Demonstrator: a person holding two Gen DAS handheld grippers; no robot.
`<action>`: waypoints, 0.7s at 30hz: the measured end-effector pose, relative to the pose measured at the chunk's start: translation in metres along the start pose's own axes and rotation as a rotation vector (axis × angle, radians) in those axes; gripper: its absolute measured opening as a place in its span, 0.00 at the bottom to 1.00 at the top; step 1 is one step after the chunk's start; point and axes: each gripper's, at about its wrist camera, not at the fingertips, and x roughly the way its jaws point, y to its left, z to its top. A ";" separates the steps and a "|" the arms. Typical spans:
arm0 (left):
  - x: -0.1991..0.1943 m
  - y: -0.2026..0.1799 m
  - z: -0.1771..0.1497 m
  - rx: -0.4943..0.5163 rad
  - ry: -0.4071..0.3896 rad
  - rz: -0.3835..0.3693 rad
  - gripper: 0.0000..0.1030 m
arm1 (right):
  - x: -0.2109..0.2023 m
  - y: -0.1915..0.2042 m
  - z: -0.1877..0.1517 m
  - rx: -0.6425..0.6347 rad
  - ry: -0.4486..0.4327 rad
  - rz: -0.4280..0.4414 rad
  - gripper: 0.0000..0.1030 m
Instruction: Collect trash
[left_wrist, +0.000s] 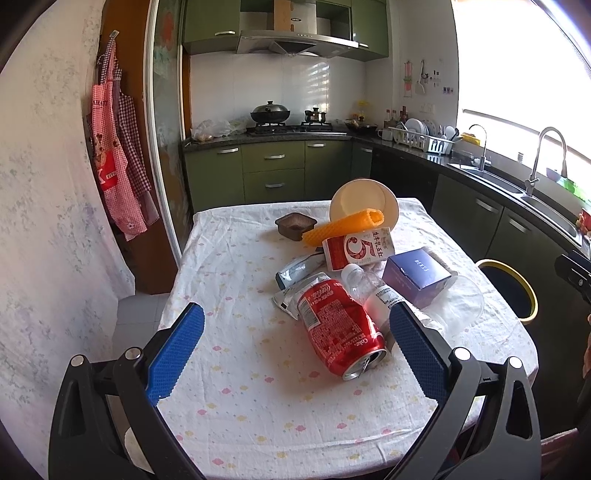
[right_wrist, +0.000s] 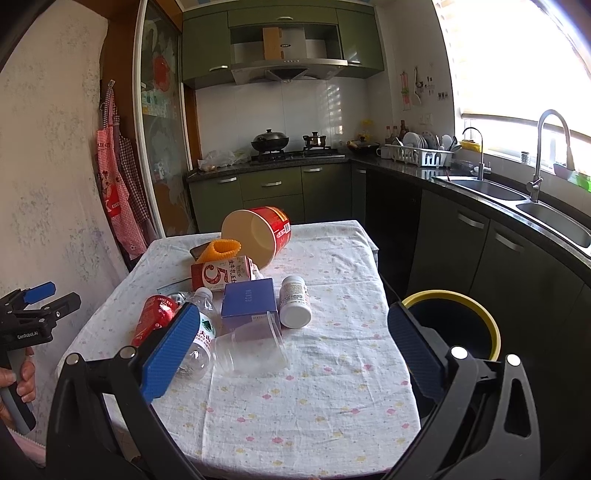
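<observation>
Jaws on both the left gripper (left_wrist: 295, 347) and right gripper (right_wrist: 291, 350) stand spread, holding nothing. All trash, including the cola can (left_wrist: 338, 328), lies on the table (left_wrist: 229, 280); the bin (right_wrist: 452, 325) beside it looks unfilled, so collecting seems barely begun.

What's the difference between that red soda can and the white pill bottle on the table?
The red soda can is crushed and dented; the white pill bottle keeps its round shape. The can's top is open, with its pull tab showing, while the bottle's end is covered by a white cap. The can is red metal with white lettering; the bottle is white with a small printed label. Both lie on their sides on the tablecloth.
</observation>
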 end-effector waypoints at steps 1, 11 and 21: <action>0.000 0.000 0.000 0.001 0.002 0.000 0.96 | 0.001 0.000 0.000 0.000 -0.001 -0.001 0.94; 0.003 0.001 -0.002 -0.001 0.010 -0.003 0.96 | 0.003 0.000 -0.002 0.000 0.006 -0.002 0.94; 0.005 0.000 -0.003 0.004 0.020 -0.005 0.96 | 0.004 0.000 -0.002 0.002 0.008 -0.001 0.94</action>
